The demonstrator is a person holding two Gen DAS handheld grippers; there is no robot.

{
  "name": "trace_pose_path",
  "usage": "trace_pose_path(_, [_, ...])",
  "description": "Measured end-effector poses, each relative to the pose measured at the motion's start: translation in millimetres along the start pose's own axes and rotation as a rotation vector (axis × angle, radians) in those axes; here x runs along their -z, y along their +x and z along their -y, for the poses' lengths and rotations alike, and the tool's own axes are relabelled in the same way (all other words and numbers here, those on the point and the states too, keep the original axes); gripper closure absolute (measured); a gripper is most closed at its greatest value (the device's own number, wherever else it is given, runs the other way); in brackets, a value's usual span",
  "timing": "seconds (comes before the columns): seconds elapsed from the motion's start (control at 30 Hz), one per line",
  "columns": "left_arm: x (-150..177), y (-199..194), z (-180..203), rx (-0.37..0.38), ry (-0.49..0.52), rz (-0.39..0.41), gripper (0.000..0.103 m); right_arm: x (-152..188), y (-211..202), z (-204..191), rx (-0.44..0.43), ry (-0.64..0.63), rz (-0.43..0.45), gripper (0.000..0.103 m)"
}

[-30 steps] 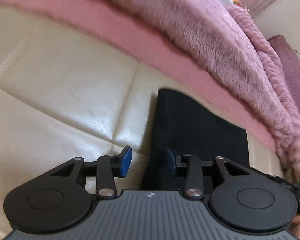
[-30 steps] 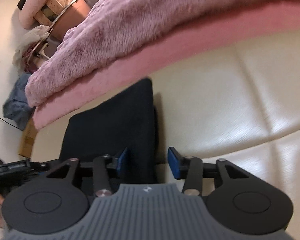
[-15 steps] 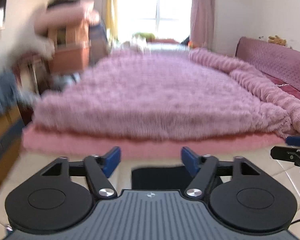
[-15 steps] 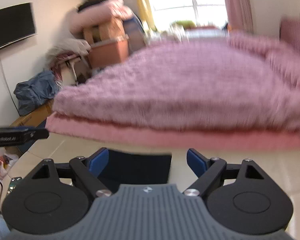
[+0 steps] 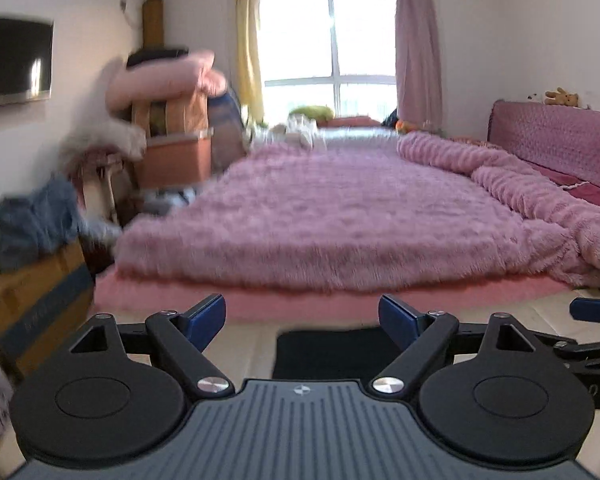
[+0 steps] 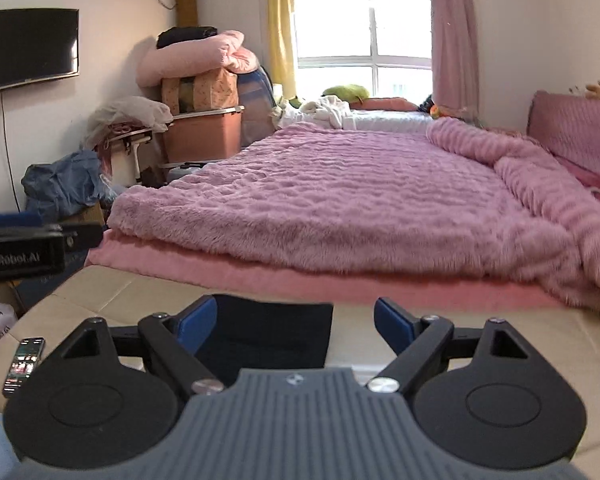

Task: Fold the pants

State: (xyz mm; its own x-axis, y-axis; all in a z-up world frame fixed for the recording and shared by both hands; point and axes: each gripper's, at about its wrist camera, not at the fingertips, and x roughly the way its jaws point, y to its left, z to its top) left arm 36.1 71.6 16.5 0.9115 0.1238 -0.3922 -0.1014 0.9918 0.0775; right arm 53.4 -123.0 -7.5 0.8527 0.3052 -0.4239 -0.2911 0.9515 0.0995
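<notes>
A: Behind both grippers the room shows a bed with a pink fluffy blanket point(image 6: 340, 184), and the cream padded surface point(image 6: 480, 344) in front of it carries the work. Where are the pants?

B: The pants point(image 6: 268, 334) lie as a dark, flat, folded rectangle on that surface, just ahead of the right gripper point(image 6: 294, 324) and a little toward its left jaw. From the left gripper point(image 5: 302, 320) the same cloth shows ahead, between the jaws and closer to the right one.

A: And the jaws?

B: Both pairs are spread wide. Nothing is between the pads; the cloth is below and beyond them, not touched.

A: How will it handle?

B: I judge it soft and light, limp, with no stiffness, so the layers can slide or fall open if lifted by one point. Better to pinch two corners of one short edge, through all layers together. The fold looks nearly finished, maybe complete.

A: Anything near?

B: A phone point(image 6: 24, 360) lies left of the right gripper's left jaw, apart from the cloth.
</notes>
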Motion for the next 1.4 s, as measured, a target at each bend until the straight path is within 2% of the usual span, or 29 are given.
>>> trace_pose_path(0.1, [15.4,-1.8,-6.4,0.009,-0.026,-0.066,0.002,15.2,-5.3,-7.8,-0.009,-0.013,-0.034,0.021])
trace_pose_path(0.23, [33.3,4.5,-7.3,-0.014,-0.022,-0.153,0.002,33.7,-5.8,-12.1,-0.006,-0.023,-0.078,0.021])
trace_pose_path(0.43, [55.9,18.2,-4.6,-0.042,0.0,-0.269,0.002,55.5,15.2,-13.7,-0.009,-0.007,-0.204,0.021])
trace_pose_path(0.6, [71.9,18.9,3.9,-0.035,0.034,-0.308,0.002,69.9,27.2,-14.1,-0.015,0.009,-0.261,0.021])
trace_pose_path(0.87, [78.6,22.4,6.7,-0.028,0.034,-0.351,0.002,80.5,35.8,-18.6,-0.021,-0.014,-0.317,0.021])
trace_pose_path(1.4, [76.8,23.4,3.3,-0.023,0.018,-0.358,0.002,77.5,38.8,-17.9,-0.033,-0.006,-0.334,0.021])
